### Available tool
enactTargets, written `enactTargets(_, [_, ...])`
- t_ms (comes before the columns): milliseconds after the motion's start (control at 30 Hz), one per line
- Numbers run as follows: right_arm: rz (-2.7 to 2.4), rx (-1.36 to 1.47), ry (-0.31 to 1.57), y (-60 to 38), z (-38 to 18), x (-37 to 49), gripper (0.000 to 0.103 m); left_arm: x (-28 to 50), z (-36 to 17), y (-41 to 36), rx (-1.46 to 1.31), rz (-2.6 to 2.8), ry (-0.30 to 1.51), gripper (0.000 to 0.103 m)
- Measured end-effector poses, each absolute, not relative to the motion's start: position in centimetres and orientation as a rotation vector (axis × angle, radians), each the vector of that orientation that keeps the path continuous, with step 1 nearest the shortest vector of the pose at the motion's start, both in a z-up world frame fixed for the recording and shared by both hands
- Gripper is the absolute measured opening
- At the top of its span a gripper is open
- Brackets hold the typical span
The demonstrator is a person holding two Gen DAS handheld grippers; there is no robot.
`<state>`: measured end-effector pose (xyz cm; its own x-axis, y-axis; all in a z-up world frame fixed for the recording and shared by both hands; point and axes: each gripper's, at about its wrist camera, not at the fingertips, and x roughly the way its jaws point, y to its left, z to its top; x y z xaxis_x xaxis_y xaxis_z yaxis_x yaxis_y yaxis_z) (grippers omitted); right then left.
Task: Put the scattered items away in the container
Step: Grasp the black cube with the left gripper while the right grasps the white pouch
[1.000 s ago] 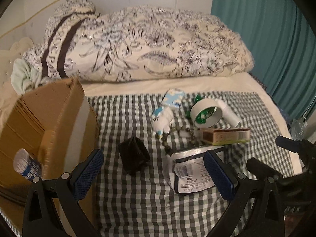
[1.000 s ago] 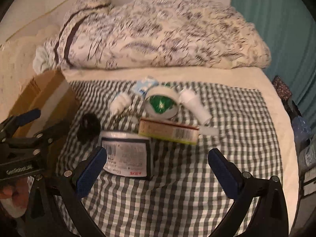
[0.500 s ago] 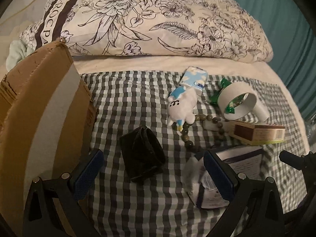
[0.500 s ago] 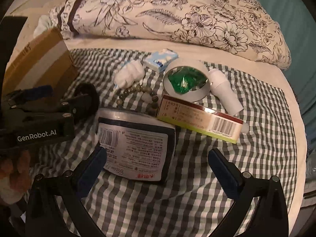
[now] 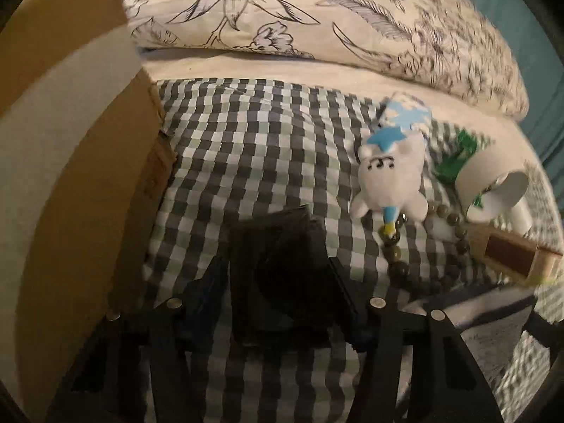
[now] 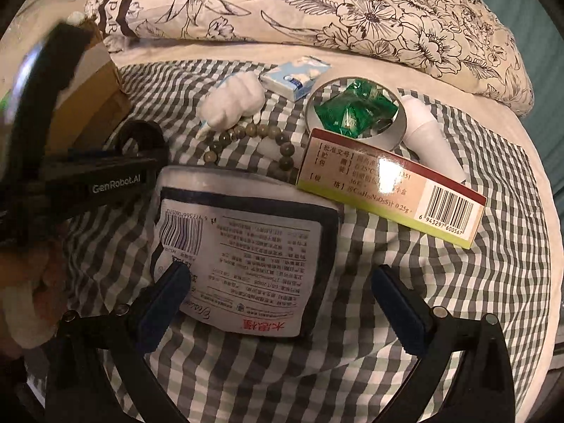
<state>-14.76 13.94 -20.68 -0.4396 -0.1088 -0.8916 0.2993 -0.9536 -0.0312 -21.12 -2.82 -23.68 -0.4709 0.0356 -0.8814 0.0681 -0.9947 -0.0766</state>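
The left claw [image 5: 278, 292] points down at the checked cloth [image 5: 253, 148] on the bed. Its two sides are closing, and a black folded thing [image 5: 278, 264] sits right between them. They look tight against it, but the picture is dark and blurry there, so I cannot tell if they press on it.

To the left of this claw stands the brown cardboard box [image 5: 70, 176] – that is the container. Ahead and to the right lies a small white plush toy [image 5: 387, 183], with a blue and white packet [image 5: 405, 114] just past it. A string of beads [image 5: 394, 253] lies by the toy's feet.

The right claw [image 6: 278, 292] is wide apart and holds nothing. A flat wipes pack [image 6: 246, 246] with a white label lies under it; the left side of the claw sits over the pack's near corner and the right side is over bare cloth. Ahead and to the right lies a long box with a barcode [image 6: 391, 194], leaning on the far edge of the pack. Past that is a white ring [image 6: 356, 105] with green wrapped sweets [image 6: 356, 112] inside, and a white bottle [image 6: 430, 137] just beside it.

Far to the left of the right claw you can see the other claw's black body, with a hand [image 6: 28, 289] under it – the hand is blurry.
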Motion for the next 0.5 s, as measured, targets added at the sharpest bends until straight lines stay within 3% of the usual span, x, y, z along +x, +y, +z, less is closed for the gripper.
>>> enactTargets(167, [-2.498, 1.453, 0.288, 13.7, -20.3, -15.0, 0.101, -20.6, -23.3, -2.4, 1.571, -2.705, 0.095, 0.048])
enactTargets(367, [-2.458, 1.462, 0.263, 13.3, -20.7, -15.1, 0.077, -19.6, -23.0, -1.8, 1.56, -2.716, 0.07, 0.048])
enactTargets(500, [-2.447, 1.47, 0.236, 13.5, -20.6, -15.0, 0.031, -18.9, -22.6, -1.5, 1.536, -2.743, 0.031, 0.047])
